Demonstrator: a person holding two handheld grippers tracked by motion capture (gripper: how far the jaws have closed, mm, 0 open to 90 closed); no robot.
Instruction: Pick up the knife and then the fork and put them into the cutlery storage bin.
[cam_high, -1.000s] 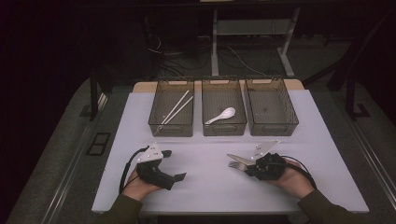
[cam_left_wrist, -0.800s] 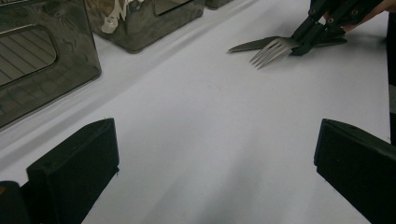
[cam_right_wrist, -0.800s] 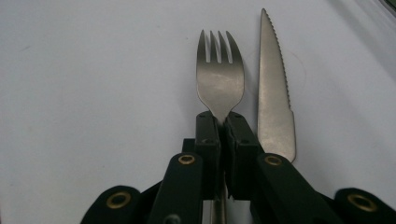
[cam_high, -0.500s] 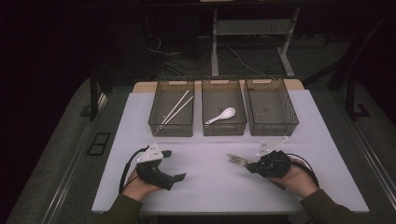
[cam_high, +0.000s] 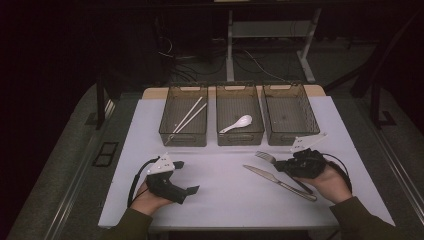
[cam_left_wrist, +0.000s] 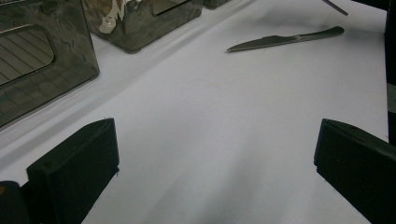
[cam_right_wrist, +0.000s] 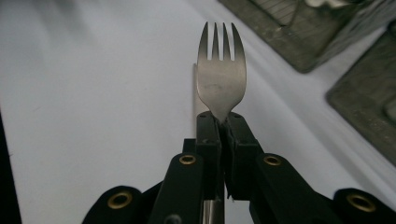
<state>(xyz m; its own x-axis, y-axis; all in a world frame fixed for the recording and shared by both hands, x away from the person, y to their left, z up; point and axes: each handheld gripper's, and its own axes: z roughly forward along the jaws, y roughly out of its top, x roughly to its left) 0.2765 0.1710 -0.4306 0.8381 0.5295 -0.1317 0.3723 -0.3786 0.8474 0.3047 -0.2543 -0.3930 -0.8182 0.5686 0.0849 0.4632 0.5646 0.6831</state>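
Observation:
My right gripper (cam_high: 281, 163) (cam_right_wrist: 224, 127) is shut on the neck of a steel fork (cam_high: 263, 156) (cam_right_wrist: 220, 70). The fork's tines point left, just above the table in front of the middle bin. A table knife (cam_high: 278, 180) (cam_left_wrist: 286, 39) lies flat on the white table (cam_high: 225, 200), running diagonally under the right hand. My left gripper (cam_high: 186, 176) (cam_left_wrist: 215, 177) rests at the front left, its jaws wide open with only bare tabletop between them.
Three dark mesh bins stand in a row at the back. The left bin (cam_high: 166, 131) holds chopsticks (cam_high: 187, 116), the middle bin (cam_high: 240, 137) holds a white spoon (cam_high: 237, 123), and the right bin (cam_high: 290, 112) looks empty. The table's front edge is close to both hands.
My right gripper has moved right and slightly away with the fork in it, leaving the knife on the table. The left gripper has not moved.

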